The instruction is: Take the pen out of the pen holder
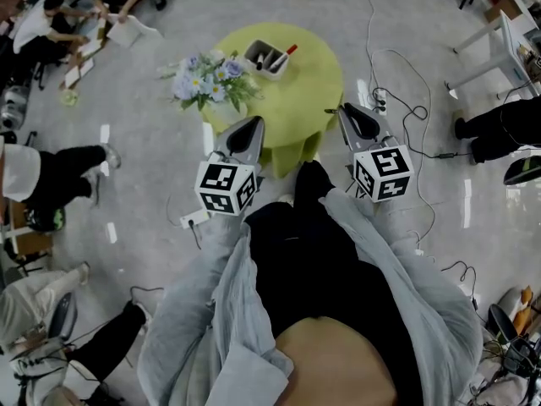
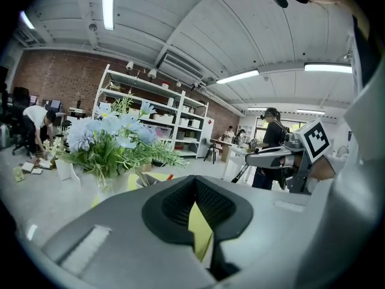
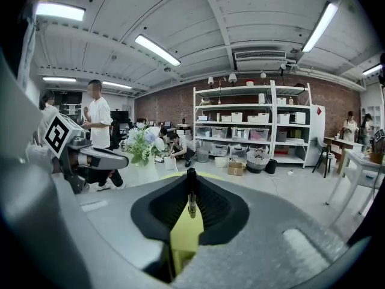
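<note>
head view: the pen holder (image 1: 265, 57) sits on the far part of the round yellow-green table (image 1: 296, 121), just beside the flowers (image 1: 207, 79). the pen (image 1: 287, 53) with the red end leans out of it toward the right, so the task's thing is in its holder and untouched. the left gripper (image 1: 252, 127) and the right gripper (image 1: 348, 112) hang over the near edge of the table, one to each side and well short of the holder. i read this as a ready stance before the reach. the two tools are held side by side, the grey sleeves (image 1: 423, 286) are drawn in close to the body, and both noses point forward and slightly down toward the table.

left gripper view: the jaws meet at the tip with nothing between them. only a wedge of yellow table shows through the gap lower down. the holder and the pen's red end peek out ahead and a little left of the jaws, under the flower leaves. the other gripper shows off to the right, apart.

right gripper view: these jaws are closed together too. a tiny pale sliver shows at their seam, too small to name, and i see nothing held. the flowers stand ahead and to the left, and i cannot make out the holder here. either gripper would have to open before it can take the pen.
</note>
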Tool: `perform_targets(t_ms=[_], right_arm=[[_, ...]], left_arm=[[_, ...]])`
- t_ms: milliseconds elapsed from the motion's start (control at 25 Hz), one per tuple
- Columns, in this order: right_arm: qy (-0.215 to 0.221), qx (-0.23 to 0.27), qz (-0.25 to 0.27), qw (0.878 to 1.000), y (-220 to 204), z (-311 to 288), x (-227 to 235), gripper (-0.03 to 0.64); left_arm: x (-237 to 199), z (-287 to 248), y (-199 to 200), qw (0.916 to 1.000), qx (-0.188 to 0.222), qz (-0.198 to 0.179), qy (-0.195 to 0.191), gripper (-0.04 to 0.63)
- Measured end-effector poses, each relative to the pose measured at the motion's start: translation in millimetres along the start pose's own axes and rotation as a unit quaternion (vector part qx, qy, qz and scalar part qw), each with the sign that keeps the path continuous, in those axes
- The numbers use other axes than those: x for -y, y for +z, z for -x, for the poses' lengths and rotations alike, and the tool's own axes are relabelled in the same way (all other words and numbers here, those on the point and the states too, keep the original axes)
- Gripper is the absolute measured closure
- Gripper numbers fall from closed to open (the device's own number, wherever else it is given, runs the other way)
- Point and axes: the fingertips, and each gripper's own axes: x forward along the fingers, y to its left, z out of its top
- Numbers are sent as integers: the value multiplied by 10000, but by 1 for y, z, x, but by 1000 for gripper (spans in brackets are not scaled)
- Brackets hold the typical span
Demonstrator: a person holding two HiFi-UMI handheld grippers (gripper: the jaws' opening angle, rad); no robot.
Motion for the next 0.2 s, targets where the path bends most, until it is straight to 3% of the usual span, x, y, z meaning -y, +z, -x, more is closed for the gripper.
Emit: perform_targets(t_ms=[200], right_arm=[[16,-6,-3,10000,-1,0,-2,572]], left_arm=[[0,1,1,10000,9,-1,-12,580]])
